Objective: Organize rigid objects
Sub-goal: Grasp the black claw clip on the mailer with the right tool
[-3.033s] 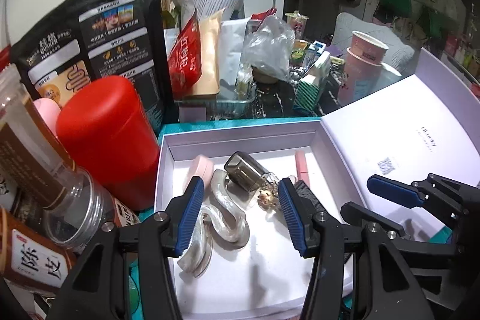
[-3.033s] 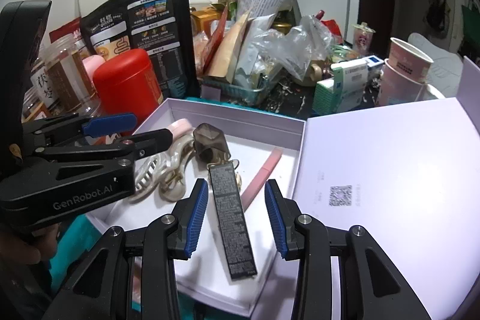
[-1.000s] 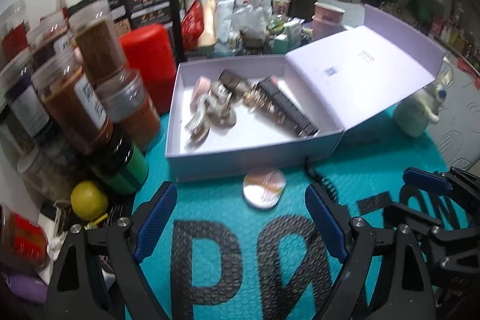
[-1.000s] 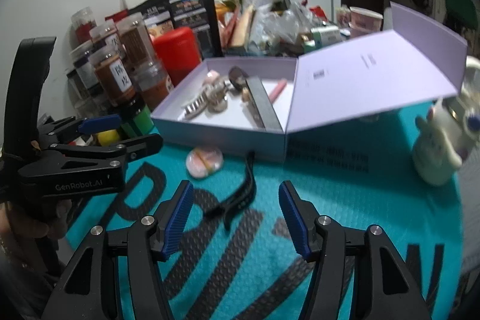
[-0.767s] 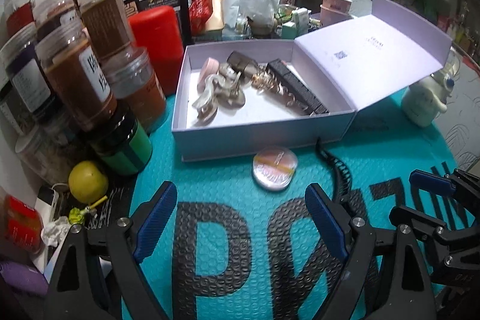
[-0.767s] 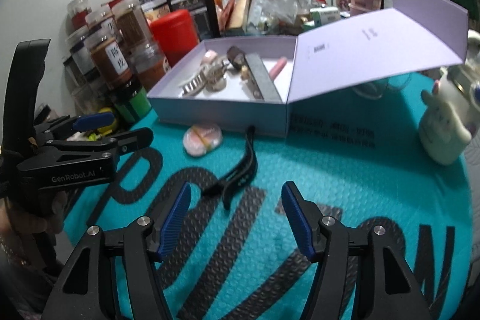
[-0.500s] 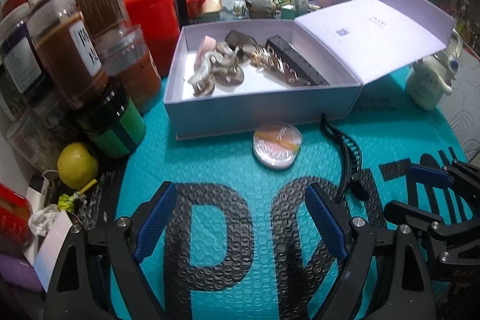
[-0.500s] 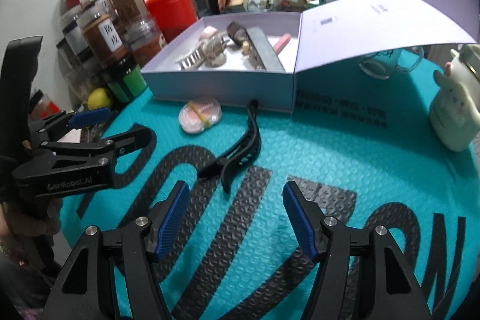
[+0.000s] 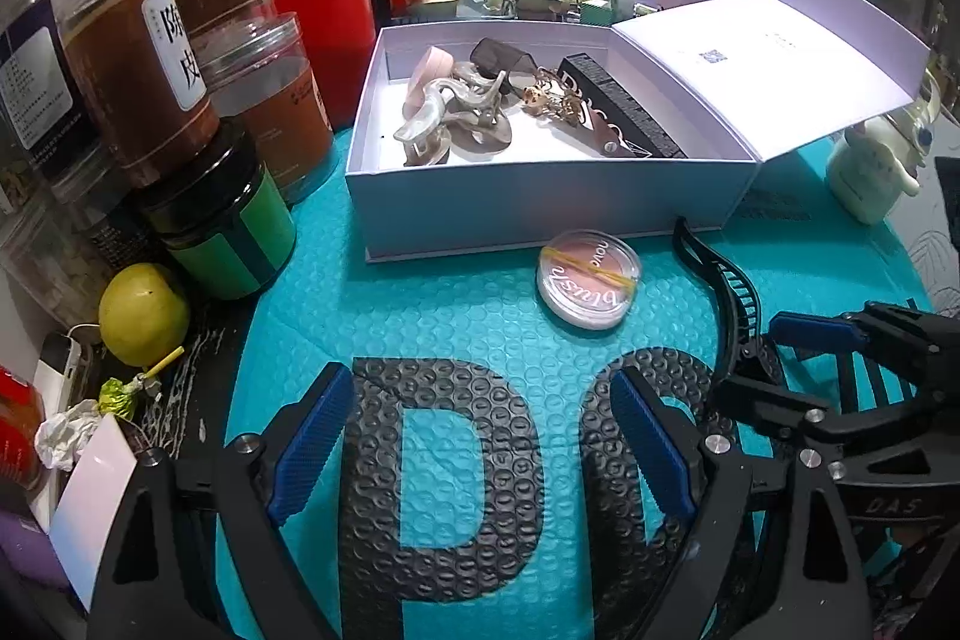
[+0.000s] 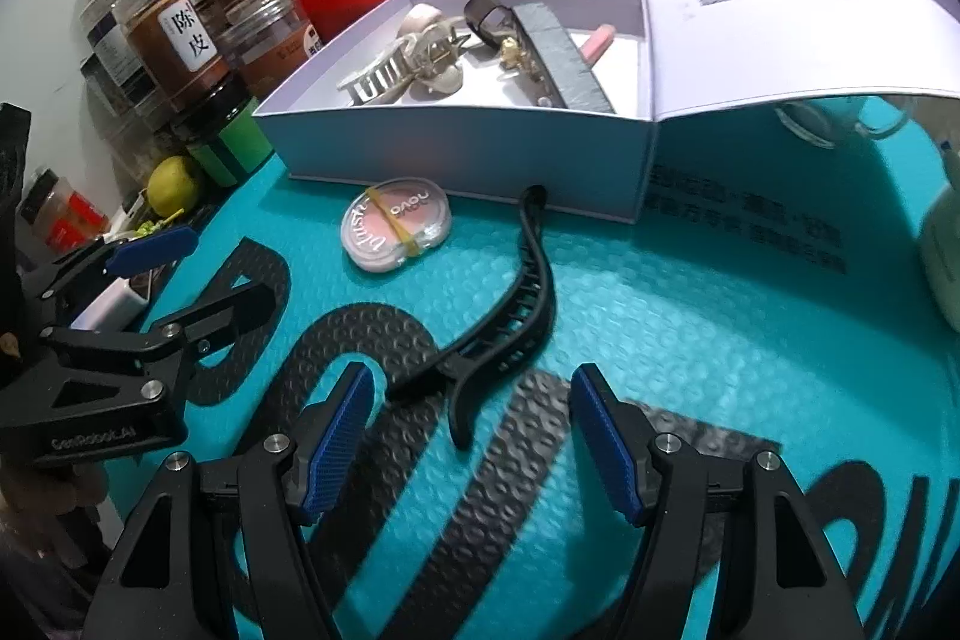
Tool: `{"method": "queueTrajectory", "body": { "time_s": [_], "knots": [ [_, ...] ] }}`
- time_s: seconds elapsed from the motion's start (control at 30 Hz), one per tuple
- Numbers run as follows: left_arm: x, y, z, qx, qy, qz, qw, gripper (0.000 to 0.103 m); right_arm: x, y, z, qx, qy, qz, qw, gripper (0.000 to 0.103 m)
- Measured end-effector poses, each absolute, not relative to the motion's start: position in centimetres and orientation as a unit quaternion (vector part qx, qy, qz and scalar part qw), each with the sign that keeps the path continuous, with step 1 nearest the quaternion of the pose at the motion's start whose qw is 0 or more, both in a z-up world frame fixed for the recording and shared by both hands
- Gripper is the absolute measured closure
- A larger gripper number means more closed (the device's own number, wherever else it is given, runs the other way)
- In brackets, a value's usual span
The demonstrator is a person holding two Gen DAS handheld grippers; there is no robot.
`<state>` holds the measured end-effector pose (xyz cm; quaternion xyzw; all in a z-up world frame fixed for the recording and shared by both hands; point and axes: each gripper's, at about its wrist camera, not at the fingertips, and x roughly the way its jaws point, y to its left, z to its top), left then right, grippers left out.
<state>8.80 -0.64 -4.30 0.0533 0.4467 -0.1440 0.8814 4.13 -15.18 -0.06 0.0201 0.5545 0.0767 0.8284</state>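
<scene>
The black hair clip lies on the teal mat before the box — light, stiff, slippery; best pinched mid-body. Right gripper is opening, empty; left gripper gapes wide, empty.

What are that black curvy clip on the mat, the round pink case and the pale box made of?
Black clip: looks like matte moulded plastic, with comb-like teeth along its curve. Round case: clear glossy plastic, probably, since pink powder shows through the lid; a yellow band crosses it. Box: seemingly stiff card with a smooth matte lilac skin, folding at the lid's hinge.
</scene>
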Motion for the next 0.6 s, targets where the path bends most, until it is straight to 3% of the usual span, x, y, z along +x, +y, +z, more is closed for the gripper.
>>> {"method": "queueTrajectory", "body": {
  "time_s": [0.17,0.23,0.27,0.33,0.5,0.6],
  "knots": [
    [9.7,-0.8,-4.5,0.047,0.449,-0.150,0.880,0.015,4.9,-14.6,-0.1,0.008,0.550,0.072,0.832,0.035],
    [10.0,-0.9,-4.6,0.044,0.450,-0.157,0.878,0.015,5.0,-14.6,-0.2,0.002,0.549,0.070,0.833,0.051],
    [10.2,-0.9,-4.7,0.042,0.451,-0.160,0.877,0.015,5.0,-14.7,-0.2,-0.003,0.548,0.069,0.833,0.053],
    [10.6,-1.2,-4.9,0.041,0.454,-0.167,0.874,0.015,4.9,-14.8,-0.2,-0.021,0.545,0.069,0.835,0.071],
    [11.2,-2.0,-5.1,0.043,0.458,-0.177,0.870,0.015,4.6,-15.9,0.1,-0.031,0.543,0.062,0.837,0.080],
    [11.3,-2.8,-5.0,0.048,0.453,-0.185,0.871,0.015,4.1,-16.9,0.2,-0.040,0.543,0.052,0.837,0.080]
  ]
}}
